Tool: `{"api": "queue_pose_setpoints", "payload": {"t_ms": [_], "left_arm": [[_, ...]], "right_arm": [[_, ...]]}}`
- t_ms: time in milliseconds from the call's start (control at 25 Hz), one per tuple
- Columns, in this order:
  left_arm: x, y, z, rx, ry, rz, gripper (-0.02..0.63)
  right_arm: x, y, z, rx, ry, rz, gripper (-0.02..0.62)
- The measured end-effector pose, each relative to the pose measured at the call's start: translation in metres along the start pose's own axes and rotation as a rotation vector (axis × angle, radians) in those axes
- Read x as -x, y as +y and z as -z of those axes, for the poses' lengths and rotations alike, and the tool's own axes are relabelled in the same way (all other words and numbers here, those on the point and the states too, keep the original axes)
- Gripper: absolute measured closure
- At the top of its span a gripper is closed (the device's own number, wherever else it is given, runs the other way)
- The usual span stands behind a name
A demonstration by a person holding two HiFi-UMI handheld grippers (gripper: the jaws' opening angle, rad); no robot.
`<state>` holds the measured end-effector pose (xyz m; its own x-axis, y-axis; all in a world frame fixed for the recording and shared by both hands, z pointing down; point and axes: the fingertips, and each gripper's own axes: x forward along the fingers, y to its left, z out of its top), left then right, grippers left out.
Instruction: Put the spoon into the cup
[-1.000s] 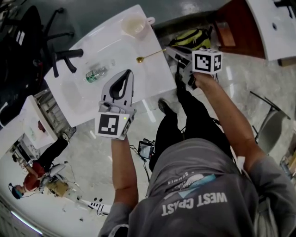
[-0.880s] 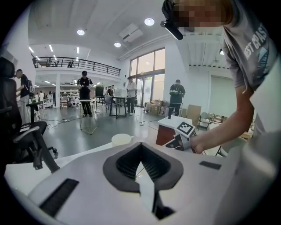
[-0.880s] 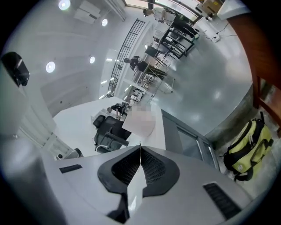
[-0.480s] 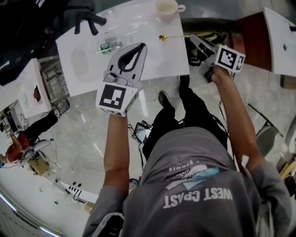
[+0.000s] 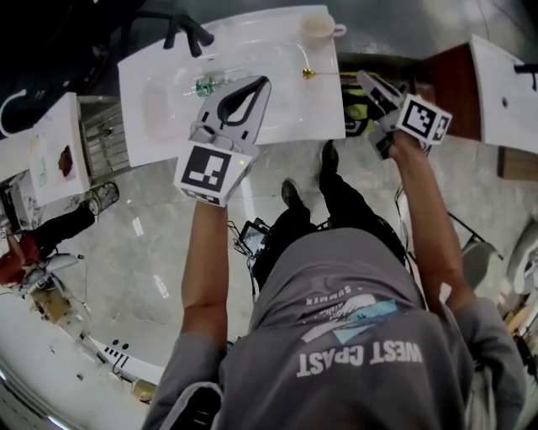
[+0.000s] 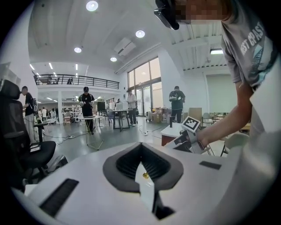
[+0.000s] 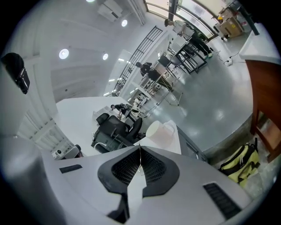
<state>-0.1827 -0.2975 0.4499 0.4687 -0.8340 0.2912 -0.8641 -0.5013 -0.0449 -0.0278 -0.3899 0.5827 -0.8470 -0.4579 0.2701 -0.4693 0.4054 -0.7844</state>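
Observation:
A gold spoon [image 5: 311, 74] hangs over the right edge of the white table [image 5: 160, 134], its bowl pointing left. Its handle runs to the tips of my right gripper [image 5: 361, 76], which is shut on the handle's end. In the right gripper view the closed jaws [image 7: 140, 147] show only a thin sliver of the handle. The cream cup [image 5: 318, 26] stands upright at the table's far right corner, just beyond the right gripper's tips [image 7: 159, 131]. My left gripper [image 5: 266, 81] hovers over the table's middle, shut and empty [image 6: 141, 145]. The spoon's bowl [image 6: 145, 175] glints below those tips.
A small water bottle [image 5: 204, 86] lies on the table left of my left gripper. A black office chair [image 5: 181, 29] stands behind the table. A yellow-green bag [image 7: 239, 167] sits on the floor beside a brown cabinet [image 5: 450, 92]. People stand far off in the hall.
Both grippers have risen. The spoon has left its spot further in on the table and come toward the right edge with my right gripper.

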Motion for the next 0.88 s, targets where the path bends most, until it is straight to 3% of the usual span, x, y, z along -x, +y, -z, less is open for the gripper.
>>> {"api": "queue_pose_setpoints", "payload": {"t_ms": [480,880], "left_arm": [[0.034,0.003,-0.029,-0.044,-0.074,-0.022,0.604],[0.044,0.008,-0.051,-0.062,-0.105,-0.032,0.604]], "right_arm": [[0.023,0.048,-0.023,0.140,-0.039,0.033,0.563],[0.031,0.087,-0.052,0.325,-0.070,0.068,0.563]]}}
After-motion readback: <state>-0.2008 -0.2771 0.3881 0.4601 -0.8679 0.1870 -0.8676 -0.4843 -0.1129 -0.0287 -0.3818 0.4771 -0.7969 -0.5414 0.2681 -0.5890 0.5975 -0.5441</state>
